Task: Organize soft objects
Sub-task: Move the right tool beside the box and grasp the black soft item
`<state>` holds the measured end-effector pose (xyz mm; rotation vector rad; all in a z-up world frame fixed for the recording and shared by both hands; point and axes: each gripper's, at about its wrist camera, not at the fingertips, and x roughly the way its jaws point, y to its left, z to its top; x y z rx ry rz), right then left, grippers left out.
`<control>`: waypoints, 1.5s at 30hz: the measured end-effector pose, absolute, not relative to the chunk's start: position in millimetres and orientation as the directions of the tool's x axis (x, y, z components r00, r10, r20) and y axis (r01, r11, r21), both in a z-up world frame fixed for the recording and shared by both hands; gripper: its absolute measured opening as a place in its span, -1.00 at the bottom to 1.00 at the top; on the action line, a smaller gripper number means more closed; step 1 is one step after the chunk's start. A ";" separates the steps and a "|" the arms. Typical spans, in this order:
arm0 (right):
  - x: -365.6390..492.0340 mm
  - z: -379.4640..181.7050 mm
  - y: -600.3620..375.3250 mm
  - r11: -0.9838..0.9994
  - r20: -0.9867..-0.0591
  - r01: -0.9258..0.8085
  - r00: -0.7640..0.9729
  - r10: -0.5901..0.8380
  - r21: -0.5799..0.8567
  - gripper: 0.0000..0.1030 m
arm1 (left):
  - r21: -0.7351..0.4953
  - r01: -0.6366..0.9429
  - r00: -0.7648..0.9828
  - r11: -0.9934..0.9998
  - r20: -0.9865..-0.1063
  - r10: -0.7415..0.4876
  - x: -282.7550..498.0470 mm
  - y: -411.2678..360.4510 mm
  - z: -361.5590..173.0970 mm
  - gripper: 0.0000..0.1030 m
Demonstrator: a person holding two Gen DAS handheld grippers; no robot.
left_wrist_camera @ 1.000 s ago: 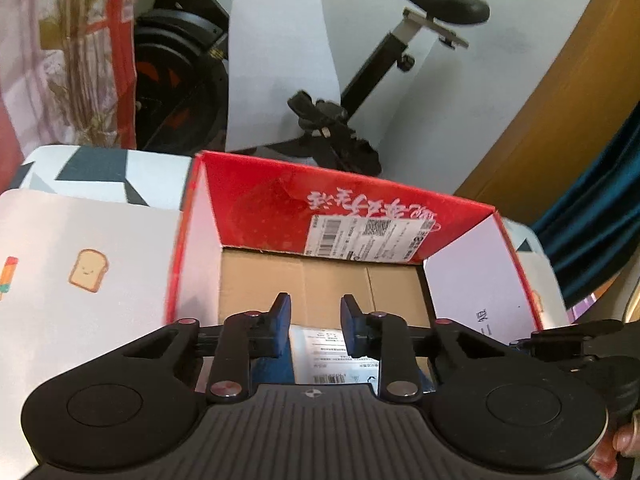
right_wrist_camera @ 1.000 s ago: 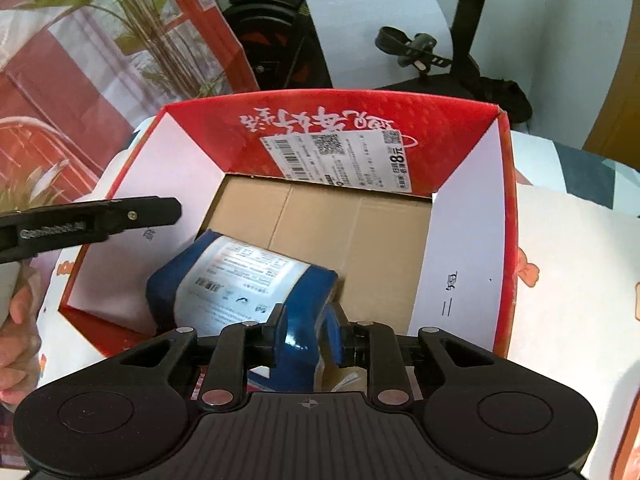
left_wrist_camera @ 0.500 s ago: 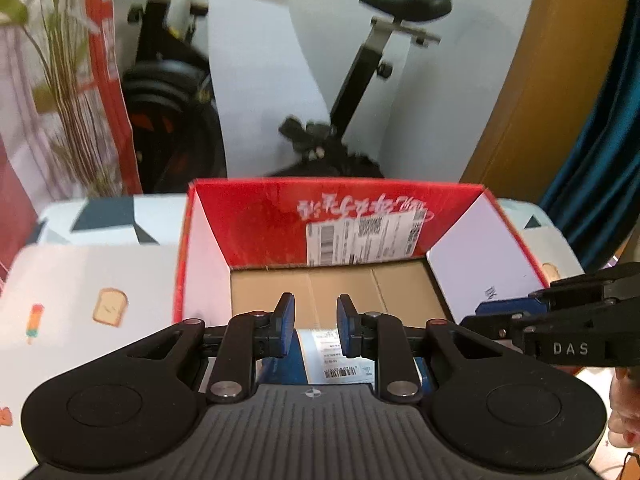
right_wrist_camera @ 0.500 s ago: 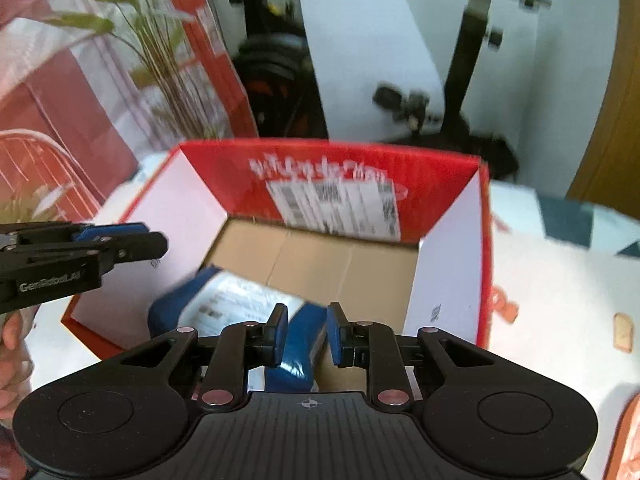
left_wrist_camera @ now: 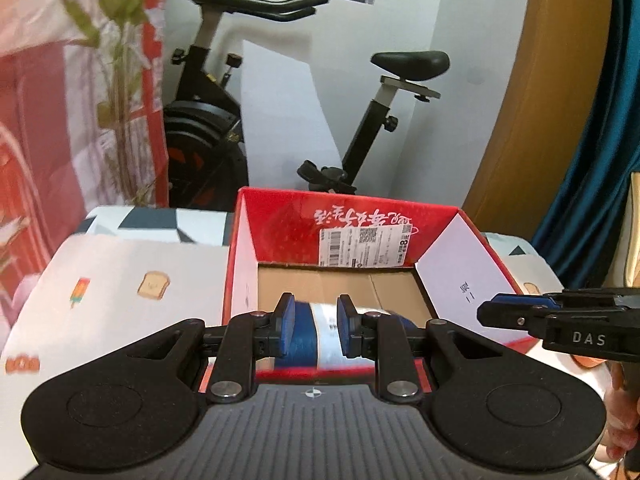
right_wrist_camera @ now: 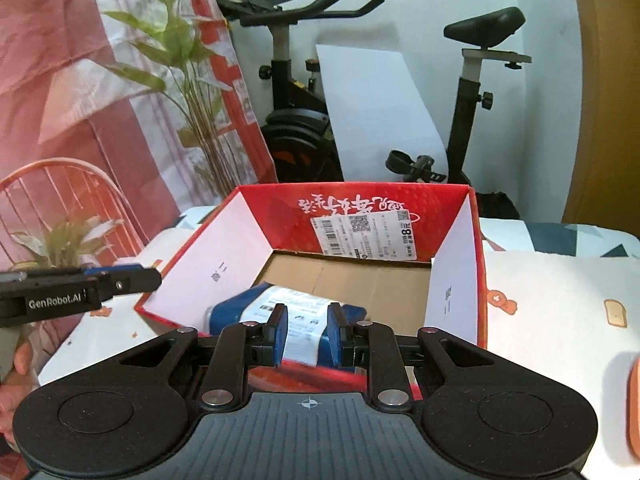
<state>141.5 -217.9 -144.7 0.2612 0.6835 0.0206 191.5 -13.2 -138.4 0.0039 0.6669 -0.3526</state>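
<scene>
Beyond both sets of fingertips, the blue package (right_wrist_camera: 288,316) lies on the floor of the red box (right_wrist_camera: 248,240). Your left gripper (left_wrist_camera: 314,330) and right gripper (right_wrist_camera: 307,334) hover short of it, fingers a narrow gap apart, clamped on nothing.

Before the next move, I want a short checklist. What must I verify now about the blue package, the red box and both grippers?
1. Blue package lies inside the red box, on its cardboard floor: ok.
2. Left gripper holds nothing; jaws stand apart, the package only shows behind them: ok.
3. Right gripper holds nothing; jaws stand apart, clear of the package: ok.
4. Box flaps stand open, so the opening is free: ok.
5. Room left in the box beside the package: ok, bare cardboard shows.
6. Next soft object to collect: cannot tell; only an orange edge shows at the far right of the right wrist view.
</scene>
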 end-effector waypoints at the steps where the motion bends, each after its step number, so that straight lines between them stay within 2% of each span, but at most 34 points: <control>1: 137.4 -144.8 -217.7 0.965 -0.619 0.070 0.778 0.104 0.251 -0.59 | -0.120 0.312 0.729 0.942 -0.606 -0.319 186.5 -12.0 -139.0 -0.53; 9: 110.4 -154.4 -211.9 0.961 -0.619 0.065 0.776 0.121 0.269 -0.59 | -0.140 0.306 0.705 0.942 -0.632 -0.323 166.0 -12.3 -154.4 -0.53; 19: 98.8 -206.3 -204.4 0.961 -0.693 0.128 0.716 0.081 0.244 -0.58 | -0.155 0.286 0.636 0.946 -0.708 -0.308 155.4 -12.8 -187.1 -0.53; 28: 92.9 -223.5 -208.4 0.954 -0.715 0.158 0.695 0.076 0.256 -0.55 | -0.178 0.251 0.592 0.952 -0.750 -0.296 156.1 -10.6 -204.1 -0.52; 33: 93.5 -227.7 -216.6 0.949 -0.727 0.177 0.683 0.074 0.263 -0.31 | -0.182 0.245 0.583 0.952 -0.757 -0.295 157.0 -8.8 -206.5 -0.48; 35: 94.1 -231.1 -218.3 0.947 -0.733 0.184 0.676 0.073 0.264 -0.16 | -0.183 0.242 0.576 0.953 -0.763 -0.293 160.4 -6.6 -207.7 -0.34; 39: 98.4 -238.0 -221.7 0.942 -0.741 0.194 0.667 0.078 0.274 -0.11 | -0.191 0.245 0.556 0.950 -0.776 -0.299 170.3 -2.9 -212.2 -0.30; 42: 103.7 -240.3 -224.3 0.939 -0.746 0.200 0.661 0.082 0.281 0.04 | -0.157 0.292 0.549 0.943 -0.781 -0.300 179.2 -7.4 -211.6 -0.29; 45: 107.7 -240.7 -226.4 0.938 -0.750 0.204 0.656 0.083 0.281 0.16 | -0.162 0.294 0.544 0.942 -0.782 -0.304 188.7 -8.2 -212.5 -0.13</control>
